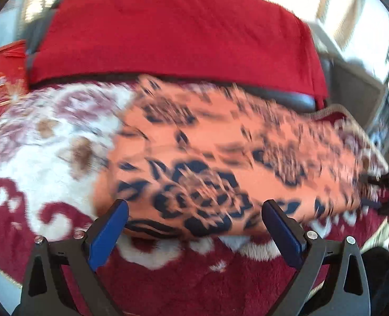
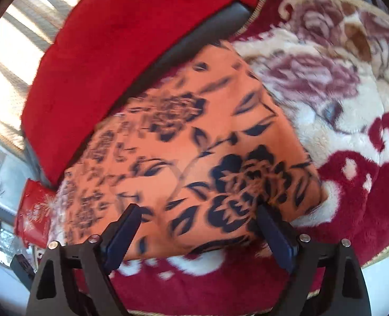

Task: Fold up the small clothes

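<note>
An orange cloth with dark blue flowers (image 1: 220,158) lies folded flat on a plush red and cream blanket (image 1: 36,163). My left gripper (image 1: 195,204) hovers at the cloth's near edge, jaws wide open, with nothing pressed between the blue pads. In the right wrist view the same orange cloth (image 2: 194,137) fills the middle. My right gripper (image 2: 199,208) stands open over its near edge, one finger on each side of a big flower print. The pads do not squeeze the fabric. The left view is blurred.
A plain red cloth (image 1: 173,31) drapes over a dark seat back behind the orange cloth, also the red cloth (image 2: 120,39) at upper left. A red printed packet (image 2: 33,210) lies beside the plush blanket (image 2: 352,105). Bright windows are behind.
</note>
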`<action>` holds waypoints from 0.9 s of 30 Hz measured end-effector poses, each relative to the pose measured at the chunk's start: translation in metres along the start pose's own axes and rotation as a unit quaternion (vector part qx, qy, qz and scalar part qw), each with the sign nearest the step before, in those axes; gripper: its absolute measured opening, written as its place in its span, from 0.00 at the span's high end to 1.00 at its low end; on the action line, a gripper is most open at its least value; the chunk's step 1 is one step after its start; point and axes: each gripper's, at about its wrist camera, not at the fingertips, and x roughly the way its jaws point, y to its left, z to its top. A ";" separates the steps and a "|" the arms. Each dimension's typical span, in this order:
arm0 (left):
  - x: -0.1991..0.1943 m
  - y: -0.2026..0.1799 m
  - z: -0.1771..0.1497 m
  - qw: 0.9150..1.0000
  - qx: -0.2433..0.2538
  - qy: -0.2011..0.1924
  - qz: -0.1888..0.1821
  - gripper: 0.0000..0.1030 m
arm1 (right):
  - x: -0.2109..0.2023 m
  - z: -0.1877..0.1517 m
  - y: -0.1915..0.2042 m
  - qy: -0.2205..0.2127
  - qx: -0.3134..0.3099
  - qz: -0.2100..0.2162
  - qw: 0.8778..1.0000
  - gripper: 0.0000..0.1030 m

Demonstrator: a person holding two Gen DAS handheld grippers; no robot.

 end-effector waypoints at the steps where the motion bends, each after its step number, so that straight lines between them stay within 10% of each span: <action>1: -0.007 0.006 0.002 1.000 -0.016 -0.015 0.005 0.02 | -0.004 0.000 0.005 -0.006 -0.015 0.011 1.000 0.11; 9: 0.018 0.056 -0.001 0.984 -0.155 0.077 0.037 0.03 | 0.005 0.008 -0.024 -0.005 0.023 0.030 0.999 0.11; 14: -0.006 0.058 0.004 0.986 -0.154 0.028 0.061 0.03 | 0.002 0.004 -0.040 -0.009 0.052 0.079 0.995 0.11; 18: 0.016 0.061 -0.004 0.980 -0.157 0.099 0.073 0.04 | -0.002 0.003 -0.055 -0.012 0.084 0.111 0.990 0.11; 23: -0.019 0.054 0.002 0.986 -0.144 0.024 0.083 0.04 | -0.010 0.002 -0.056 -0.013 0.096 0.120 0.988 0.11; 27: -0.004 0.057 -0.004 0.983 -0.144 0.076 0.080 0.04 | -0.015 0.000 -0.061 -0.015 0.102 0.121 0.987 0.11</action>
